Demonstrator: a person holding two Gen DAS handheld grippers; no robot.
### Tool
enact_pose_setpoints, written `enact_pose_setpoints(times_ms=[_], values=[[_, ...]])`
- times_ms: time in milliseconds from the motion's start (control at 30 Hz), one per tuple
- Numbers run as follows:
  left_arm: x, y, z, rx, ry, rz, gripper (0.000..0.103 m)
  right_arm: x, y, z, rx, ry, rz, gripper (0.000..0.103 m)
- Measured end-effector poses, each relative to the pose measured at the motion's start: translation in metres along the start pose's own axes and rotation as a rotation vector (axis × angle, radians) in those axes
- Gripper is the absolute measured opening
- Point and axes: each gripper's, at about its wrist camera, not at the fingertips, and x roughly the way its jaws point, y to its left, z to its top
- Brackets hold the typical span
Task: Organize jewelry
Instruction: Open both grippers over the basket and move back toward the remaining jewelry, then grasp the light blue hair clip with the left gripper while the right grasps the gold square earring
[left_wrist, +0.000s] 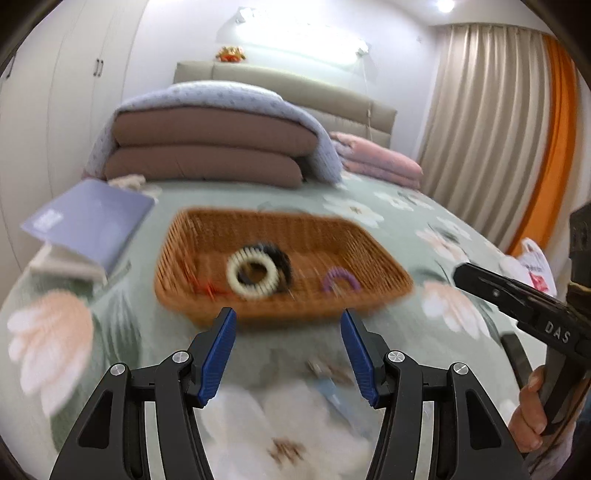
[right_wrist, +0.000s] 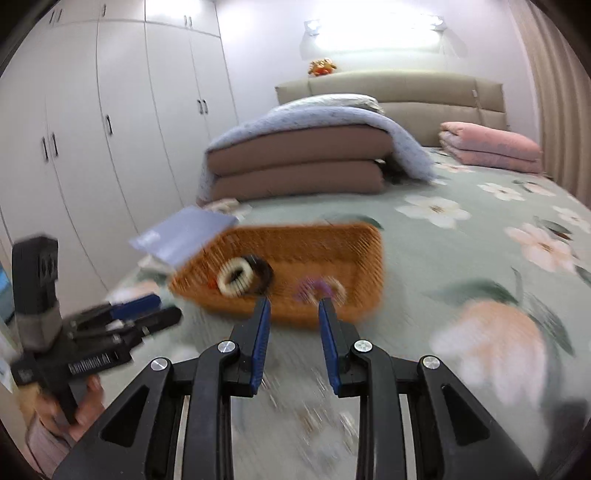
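wicker basket (left_wrist: 207, 236) holds a cream ring (left_wrist: 253, 272), seemingly a purple hair tie (left_wrist: 340, 278); both hand-held grippers spread, empty.

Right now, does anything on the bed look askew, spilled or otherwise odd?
One thing: the lavender-blue book left of the woven orange basket sits tilted, propped on something pale beneath. The cream ring and purple ring lie inside the basket; nothing looks spilled. Motion blur hides finer detail.

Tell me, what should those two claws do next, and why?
Probably search the bedspread for stray jewelry: both the left gripper and right gripper are open and empty, and the rings already lie in the basket.
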Motion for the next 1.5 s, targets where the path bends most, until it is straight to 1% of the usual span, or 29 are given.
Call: enact_pose_setpoints(times_ms=[100, 167, 233, 333, 400, 433, 500, 600, 733, 833, 967, 1200, 1333, 1500], values=[[0.004, -0.009, -0.019, -0.006, 0.045, -0.008, 0.060, -0.016, -0.015, -0.031, 0.030, 0.049, -0.025, 0.030], [0.014, -0.013, -0.030, -0.024, 0.085, -0.007, 0.060, -0.021, -0.023, -0.047, 0.051, 0.077, -0.036, 0.030], [0.023, -0.015, -0.037, -0.048, 0.102, -0.012, 0.060, -0.023, -0.034, -0.062, 0.082, 0.110, -0.045, 0.030], [0.035, -0.011, -0.044, -0.066, 0.121, 0.007, 0.060, -0.025, -0.047, -0.075, 0.122, 0.138, -0.035, 0.030], [0.036, -0.006, -0.044, -0.098, 0.133, -0.020, 0.060, -0.024, -0.052, -0.081, 0.121, 0.148, -0.060, 0.030], [0.037, -0.004, -0.044, -0.106, 0.134, -0.032, 0.060, -0.022, -0.055, -0.082, 0.124, 0.162, -0.068, 0.030], [0.040, -0.005, -0.045, -0.108, 0.151, -0.036, 0.060, -0.018, -0.056, -0.085, 0.126, 0.188, -0.059, 0.030], [0.048, -0.012, -0.049, -0.081, 0.184, -0.029, 0.060, -0.009, -0.052, -0.089, 0.093, 0.226, -0.087, 0.030], [0.049, -0.019, -0.052, -0.043, 0.189, -0.018, 0.060, 0.005, -0.043, -0.094, 0.057, 0.268, -0.090, 0.030], [0.054, -0.024, -0.054, -0.017, 0.209, -0.014, 0.060, 0.012, -0.039, -0.097, 0.028, 0.290, -0.111, 0.030], [0.059, -0.027, -0.056, 0.005, 0.227, 0.008, 0.060, 0.019, -0.035, -0.094, -0.008, 0.301, -0.145, 0.030], [0.060, -0.027, -0.056, 0.010, 0.230, 0.007, 0.060, 0.033, -0.025, -0.089, -0.075, 0.324, -0.178, 0.033], [0.061, -0.028, -0.056, 0.014, 0.230, 0.009, 0.060, 0.040, -0.024, -0.085, -0.085, 0.332, -0.183, 0.033], [0.060, -0.028, -0.056, 0.016, 0.232, 0.007, 0.060, 0.042, -0.022, -0.086, -0.098, 0.317, -0.197, 0.033]])
